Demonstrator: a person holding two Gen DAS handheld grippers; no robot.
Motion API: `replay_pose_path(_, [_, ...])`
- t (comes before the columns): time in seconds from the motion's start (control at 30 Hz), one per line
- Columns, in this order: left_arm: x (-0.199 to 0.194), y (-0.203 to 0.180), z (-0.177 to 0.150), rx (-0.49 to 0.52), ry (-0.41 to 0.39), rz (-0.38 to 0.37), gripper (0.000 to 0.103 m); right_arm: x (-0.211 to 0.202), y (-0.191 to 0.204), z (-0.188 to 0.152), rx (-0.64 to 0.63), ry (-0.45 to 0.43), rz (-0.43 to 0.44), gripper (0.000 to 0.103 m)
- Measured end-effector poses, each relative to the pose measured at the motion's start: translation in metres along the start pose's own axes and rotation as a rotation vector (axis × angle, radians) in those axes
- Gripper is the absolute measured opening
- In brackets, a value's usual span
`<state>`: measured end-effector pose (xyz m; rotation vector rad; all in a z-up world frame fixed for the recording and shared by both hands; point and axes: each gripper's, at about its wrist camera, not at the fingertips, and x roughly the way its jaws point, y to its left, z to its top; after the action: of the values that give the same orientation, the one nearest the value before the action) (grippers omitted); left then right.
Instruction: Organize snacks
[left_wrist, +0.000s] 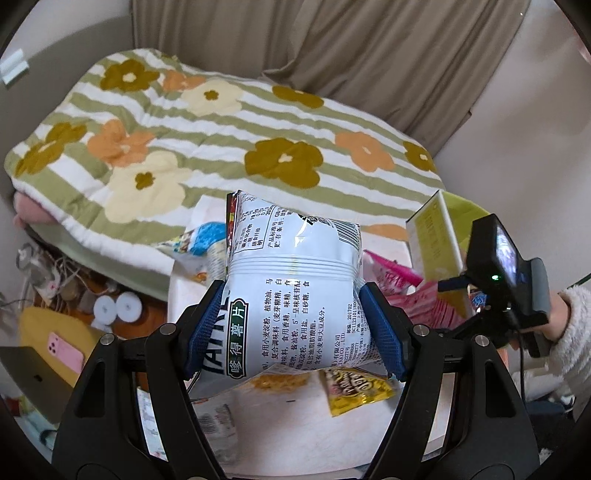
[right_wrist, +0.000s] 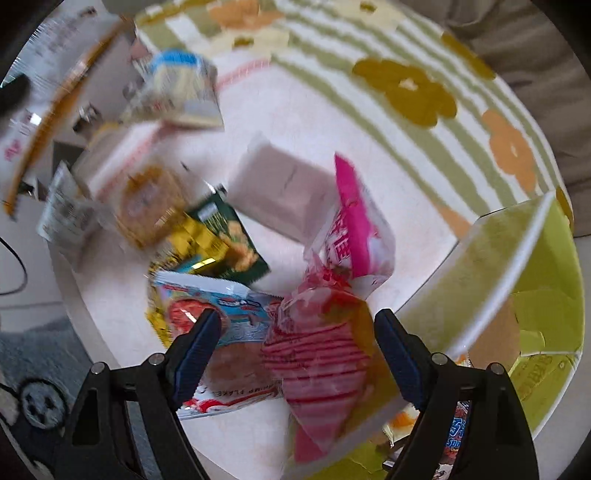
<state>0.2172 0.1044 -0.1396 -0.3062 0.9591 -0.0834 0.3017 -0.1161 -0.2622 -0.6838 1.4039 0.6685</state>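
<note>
Left gripper (left_wrist: 295, 325) clamps chip bag (left_wrist: 295, 280) — right view blurred.

Soft, even daylight fills both views, with only faint shadows. The left wrist view is sharp; the right wrist view is smeared by motion blur. Fisheye bending darkens the edges.

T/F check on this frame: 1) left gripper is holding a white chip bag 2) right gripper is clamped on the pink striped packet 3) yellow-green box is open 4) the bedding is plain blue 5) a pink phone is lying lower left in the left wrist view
1) True. The left gripper is shut on the white chip bag, lifted above the table.
2) False. The right gripper is open; the pink striped packet lies between its jaws, ungripped.
3) True. The yellow-green box has its flaps open.
4) False. The quilt is green-and-white striped with flowers.
5) True. The pink phone lies there.
</note>
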Motion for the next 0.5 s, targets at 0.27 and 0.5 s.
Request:
replay_pose_path(0.27, [0.016,0.017,0.001,0.012,0.045,-0.028,0.071,0.024,0.001,0.009,-0.028,0.102,-0.058,0.082])
replay_pose_path(0.5, [0.025,0.014,0.004,0.044,0.063,-0.058,0.071,0.036,0.010,0.006,-0.128,0.184,-0.162,0.069])
